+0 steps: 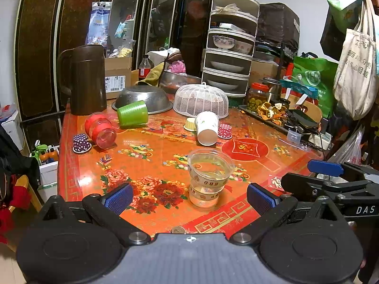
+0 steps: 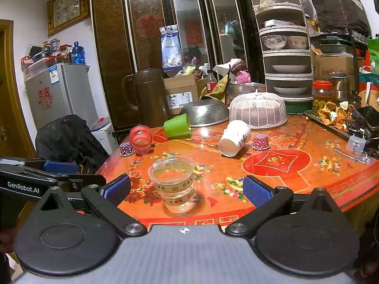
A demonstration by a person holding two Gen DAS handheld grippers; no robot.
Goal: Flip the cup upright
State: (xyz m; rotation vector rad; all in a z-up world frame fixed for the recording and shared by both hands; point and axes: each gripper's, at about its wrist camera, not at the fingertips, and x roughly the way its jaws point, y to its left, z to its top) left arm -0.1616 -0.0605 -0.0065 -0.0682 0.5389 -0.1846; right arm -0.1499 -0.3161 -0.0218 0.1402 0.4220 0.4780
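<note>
- Clear cup point(image 1: 209, 177) w/ gold band stands upright on the table point(image 1: 78, 165), just ahead of both tongs, roughly centred btwn the left gripper point(image 1: 189, 197) pads and a bit left of centre btwn the right gripper point(image 2: 187, 189) pads. Nothing touching it.
- Left gripper: wide open, empty. Right gripper: wide open, empty.
- Step, my read: clear one looks done; next cup not yet picked.
- Still on their sides, further ahead: white paper cup point(image 1: 207, 127) (ahead, slightly right of left tong centre), green cup point(image 1: 132, 113) and red cup point(image 1: 100, 129) (ahead-left).
- Next move prob. calls for: reach past the clear cup w/o knocking it, close on a lying cup's wall, rotate mouth-up, set down.
- Count: 1 clear, 1 white, 1 green, 1 red = 4 cups; 3 lying.
- Small dotted cupcake liners: 1 purple point(image 1: 81, 143), 1 red point(image 1: 225, 131); 1 yellowish point(image 1: 190, 124) behind white cup.
- Beyond: 1 steel colander point(image 1: 151, 99), 1 white mesh cover point(image 1: 201, 100), 1 brown jug point(image 1: 87, 80).
</note>
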